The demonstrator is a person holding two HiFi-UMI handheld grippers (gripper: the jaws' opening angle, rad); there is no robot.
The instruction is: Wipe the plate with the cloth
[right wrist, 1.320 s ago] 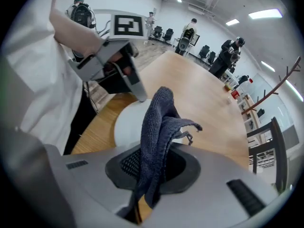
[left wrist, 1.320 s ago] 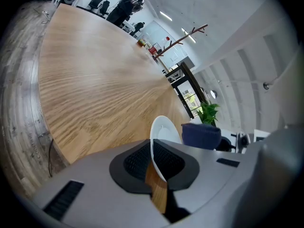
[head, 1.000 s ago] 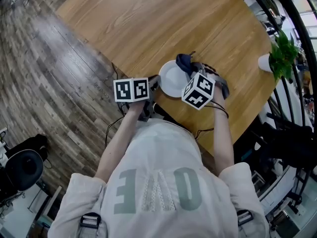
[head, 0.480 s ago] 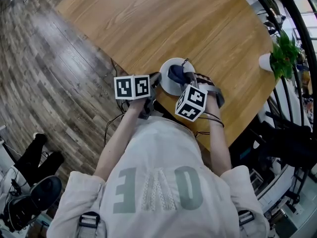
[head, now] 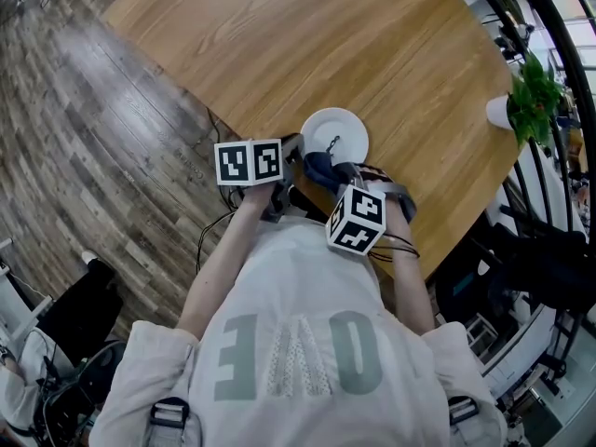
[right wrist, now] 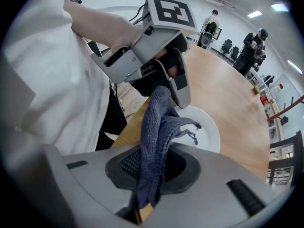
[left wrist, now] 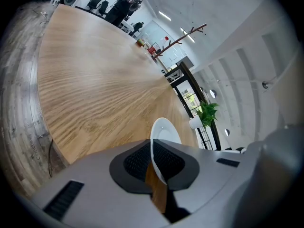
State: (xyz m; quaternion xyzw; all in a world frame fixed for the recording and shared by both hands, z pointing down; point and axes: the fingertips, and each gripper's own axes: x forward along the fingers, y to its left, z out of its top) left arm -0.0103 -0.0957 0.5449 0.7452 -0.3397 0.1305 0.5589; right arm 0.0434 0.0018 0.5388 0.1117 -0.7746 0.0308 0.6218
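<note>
Near the table's (head: pixel 279 45) edge, the plate (head: pixel 340 130) is clamped at its left rim by the left gripper (left wrist: pixel 154 163); the cloth (head: pixel 318 168), pinched in the right gripper (right wrist: pixel 151 170), is held at the plate's near rim.

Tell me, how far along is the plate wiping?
Done: the left claw is clamped on the rim of the plate, and the right claw grips the blue cloth. In hand: the cloth hangs at the plate's near edge. Left: the rest of the white face lies uncovered; whether it is clean I cannot tell, so more strokes may follow.
</note>
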